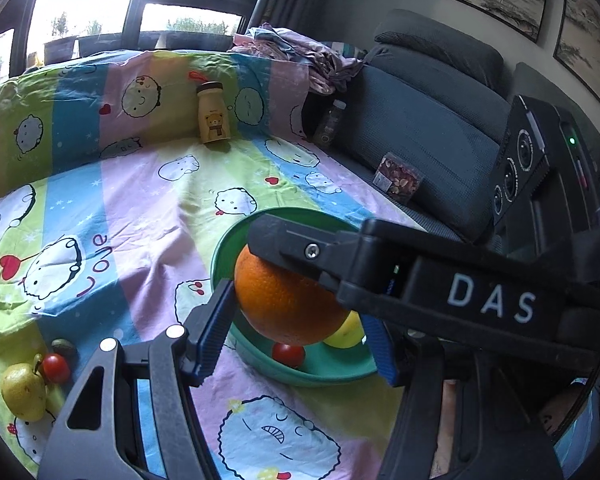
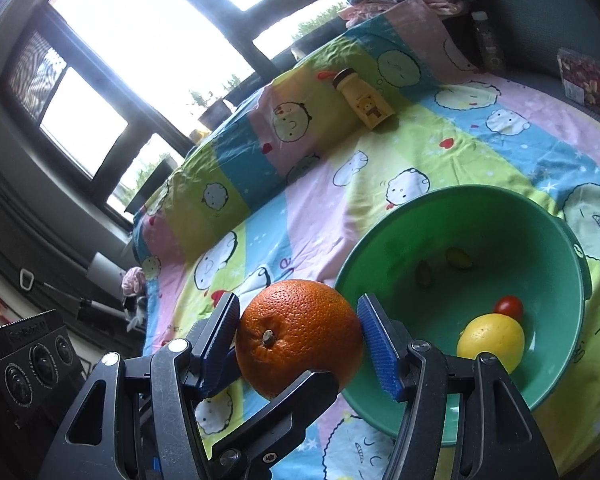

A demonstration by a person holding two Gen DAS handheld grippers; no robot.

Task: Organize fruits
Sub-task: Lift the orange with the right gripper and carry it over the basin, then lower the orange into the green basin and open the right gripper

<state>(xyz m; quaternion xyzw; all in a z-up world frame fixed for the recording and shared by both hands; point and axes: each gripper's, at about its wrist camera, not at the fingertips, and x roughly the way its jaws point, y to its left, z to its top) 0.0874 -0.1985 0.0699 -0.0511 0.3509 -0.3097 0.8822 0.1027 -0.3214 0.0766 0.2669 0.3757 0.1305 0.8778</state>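
Observation:
An orange [image 2: 298,336] sits between the blue pads of my right gripper [image 2: 300,336], which is shut on it, held just left of the green bowl [image 2: 560,240]. The bowl holds a yellow lemon [image 2: 492,338], a cherry tomato [image 2: 509,307] and two small dark fruits [image 2: 458,258]. In the left wrist view the same orange [image 1: 288,304] lies between the pads of my left gripper [image 1: 296,328], with the right gripper's black finger [image 1: 300,246] across its top, above the bowl [image 1: 220,256]. A pear [image 1: 22,390], a tomato [image 1: 55,367] and a dark fruit [image 1: 64,347] lie on the sheet at left.
A cartoon-print sheet [image 1: 140,200] covers the surface. A yellow bear bottle [image 1: 213,114] stands at the back. A dark sofa cushion [image 1: 420,120] with a bottle [image 1: 332,124] and a snack packet [image 1: 398,178] is on the right. Folded clothes [image 1: 300,52] lie behind.

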